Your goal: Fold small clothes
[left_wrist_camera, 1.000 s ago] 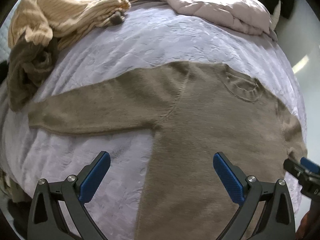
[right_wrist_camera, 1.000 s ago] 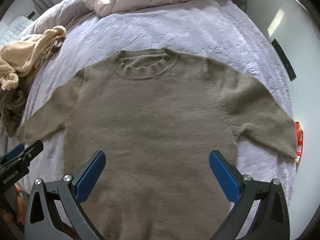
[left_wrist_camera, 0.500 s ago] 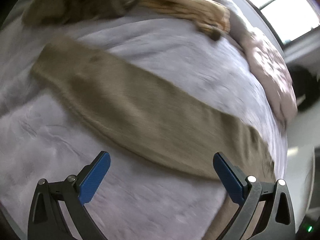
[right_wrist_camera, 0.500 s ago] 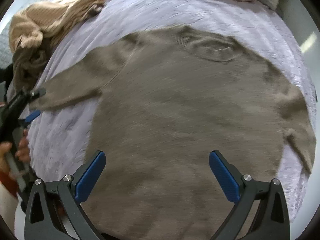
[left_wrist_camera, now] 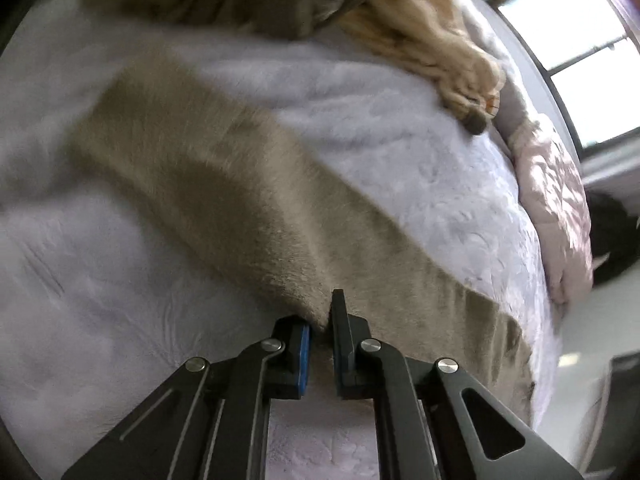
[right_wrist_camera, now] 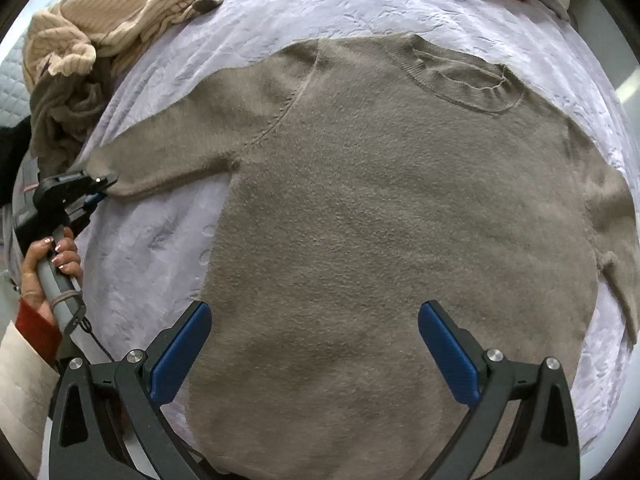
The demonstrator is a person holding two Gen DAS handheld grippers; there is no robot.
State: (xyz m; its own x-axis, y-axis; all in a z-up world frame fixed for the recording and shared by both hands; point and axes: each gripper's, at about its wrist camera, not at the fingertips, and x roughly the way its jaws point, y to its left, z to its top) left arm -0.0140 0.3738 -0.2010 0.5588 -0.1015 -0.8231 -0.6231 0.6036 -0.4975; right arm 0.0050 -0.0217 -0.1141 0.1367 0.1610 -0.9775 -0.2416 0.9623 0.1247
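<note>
Taupe sweater (right_wrist_camera: 400, 220) spread flat, face up, on the lilac bedspread (right_wrist_camera: 152, 240), collar at the far side from the right tongs (right_wrist_camera: 314, 354). Right tongs gaping wide, hovering over the hem end, nothing pinched. Left tongs (left_wrist_camera: 320, 328) just snapped closed on the sleeve (left_wrist_camera: 248, 208) edge, looks like a fold of knit caught between the pads, bit blurry though. Heap of cream and brown clothes (right_wrist_camera: 92, 52) beyond the left tongs.

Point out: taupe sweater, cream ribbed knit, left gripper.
taupe sweater (right_wrist_camera: 400, 208), right wrist view, middle of the chest.
cream ribbed knit (right_wrist_camera: 120, 20), right wrist view, bunched body.
left gripper (left_wrist_camera: 320, 336), left wrist view, between fingertips pinching the sleeve edge.
</note>
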